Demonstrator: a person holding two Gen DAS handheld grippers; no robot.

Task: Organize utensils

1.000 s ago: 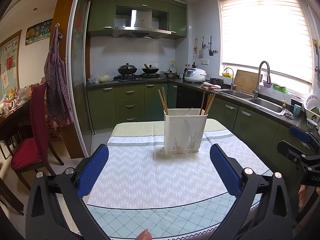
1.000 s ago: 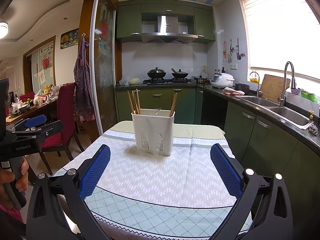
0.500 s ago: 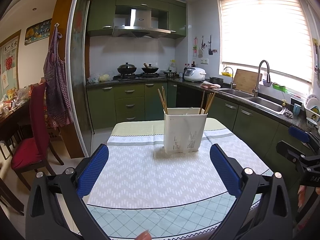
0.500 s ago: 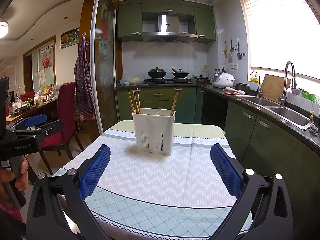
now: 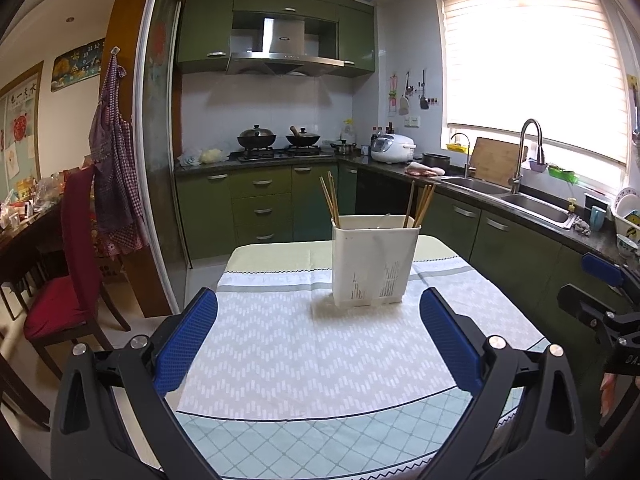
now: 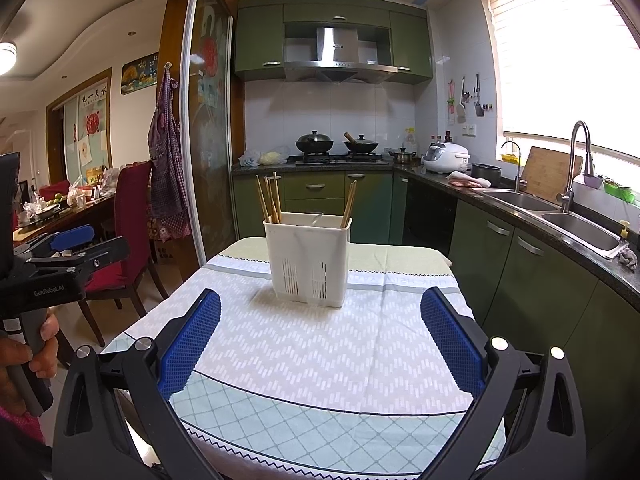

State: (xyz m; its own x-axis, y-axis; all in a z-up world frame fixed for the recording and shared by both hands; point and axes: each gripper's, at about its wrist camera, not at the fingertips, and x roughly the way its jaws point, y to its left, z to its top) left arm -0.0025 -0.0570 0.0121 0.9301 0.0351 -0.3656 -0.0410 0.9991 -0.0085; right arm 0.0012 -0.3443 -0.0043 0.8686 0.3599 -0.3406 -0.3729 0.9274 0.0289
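A white slotted utensil holder (image 5: pixel 374 262) stands upright on the table's far half; it also shows in the right wrist view (image 6: pixel 307 259). Wooden chopsticks (image 5: pixel 330 199) stick up at its left corner and more chopsticks (image 5: pixel 422 202) at its right; in the right wrist view the left bunch of chopsticks (image 6: pixel 269 199) shows too. A metal utensil tip shows inside the rim. My left gripper (image 5: pixel 318 340) is open and empty, well short of the holder. My right gripper (image 6: pixel 320 344) is open and empty, also short of it.
The table wears a white chevron cloth (image 5: pixel 320 360) over a checked cloth. A red chair (image 5: pixel 68 280) stands at the left. Green cabinets and a sink counter (image 5: pixel 516 200) run along the right. The other gripper shows at each view's edge (image 6: pixel 60 256).
Both views have shifted very slightly; the holder and chopsticks have not moved. Both grippers remain open.
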